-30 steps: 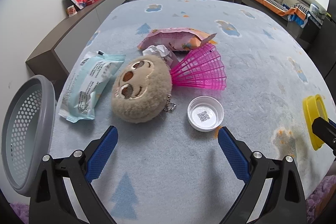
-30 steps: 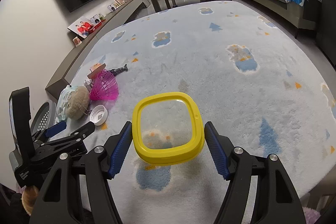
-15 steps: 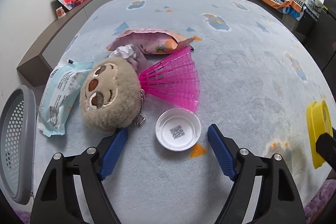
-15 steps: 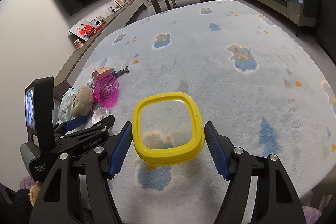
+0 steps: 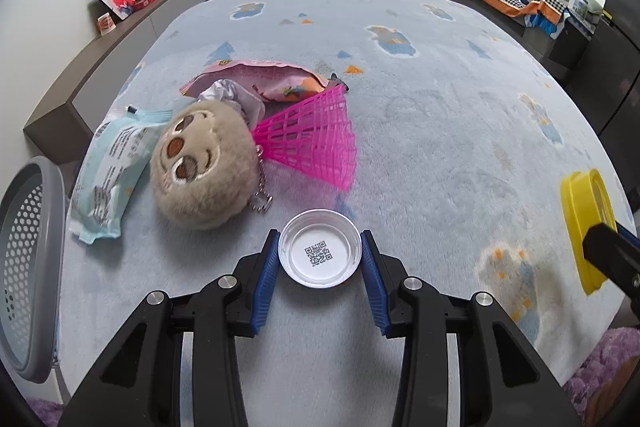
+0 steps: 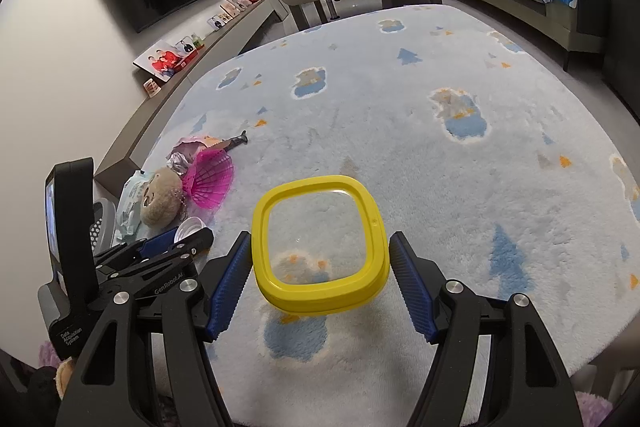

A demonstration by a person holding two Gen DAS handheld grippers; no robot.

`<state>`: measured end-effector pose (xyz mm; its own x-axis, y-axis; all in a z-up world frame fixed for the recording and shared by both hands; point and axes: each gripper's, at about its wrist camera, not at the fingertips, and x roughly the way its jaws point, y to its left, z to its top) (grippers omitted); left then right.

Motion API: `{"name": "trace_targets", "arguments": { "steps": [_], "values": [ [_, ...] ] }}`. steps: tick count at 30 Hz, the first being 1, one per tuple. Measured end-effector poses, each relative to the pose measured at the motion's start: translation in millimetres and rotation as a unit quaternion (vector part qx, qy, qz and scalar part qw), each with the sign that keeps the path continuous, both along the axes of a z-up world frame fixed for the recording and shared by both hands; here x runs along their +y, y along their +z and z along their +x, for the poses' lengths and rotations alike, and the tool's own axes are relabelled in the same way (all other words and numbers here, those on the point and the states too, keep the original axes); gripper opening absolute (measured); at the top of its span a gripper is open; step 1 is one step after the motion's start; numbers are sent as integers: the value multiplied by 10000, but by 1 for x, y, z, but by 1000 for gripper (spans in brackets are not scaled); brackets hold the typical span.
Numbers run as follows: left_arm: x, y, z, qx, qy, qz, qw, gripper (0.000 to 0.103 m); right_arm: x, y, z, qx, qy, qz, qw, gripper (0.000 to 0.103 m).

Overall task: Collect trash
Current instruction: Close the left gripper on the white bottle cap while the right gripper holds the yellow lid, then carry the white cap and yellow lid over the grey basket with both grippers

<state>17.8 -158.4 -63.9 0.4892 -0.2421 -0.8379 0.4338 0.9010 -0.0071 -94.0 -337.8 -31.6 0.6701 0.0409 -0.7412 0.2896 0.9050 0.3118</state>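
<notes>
Left gripper (image 5: 320, 254) jaws closing on the white cap (image 5: 319, 253), lying on the rug (image 5: 440, 131) just below the plush (image 5: 204, 167); pads at its rim. Squeeze level, centred, lift straight. Right gripper (image 6: 320, 263) holds the yellow lid (image 6: 320, 247).

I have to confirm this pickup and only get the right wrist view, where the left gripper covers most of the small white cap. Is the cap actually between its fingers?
Observer: Yes. In the left wrist view the round white plastic lid sits between the blue pads of the left gripper, whose jaws are closing onto its rim.
Operator: Which way up?
Observer: Hollow side up, with a QR code printed inside.
Operator: Anything caught with it?
Observer: No. The bead chain of the beige plush toy lies just clear of the nearer pad.
</notes>
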Motion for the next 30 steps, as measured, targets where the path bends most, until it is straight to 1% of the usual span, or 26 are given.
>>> {"name": "trace_targets", "arguments": {
  "steps": [5,15,24,30],
  "values": [
    [13,8,-14,-135,17,51,9999,39,4,-2,0,43,55,-6,10000,67],
    [46,29,-36,-350,94,7,9993,39,19,-6,0,123,159,-71,9998,67],
    [83,45,-40,-532,298,17,9981,39,48,12,-3,-29,309,-252,9992,67],
    [114,61,-38,-633,515,-48,9967,39,67,27,0,-90,453,-180,9988,67]
  ]
}}
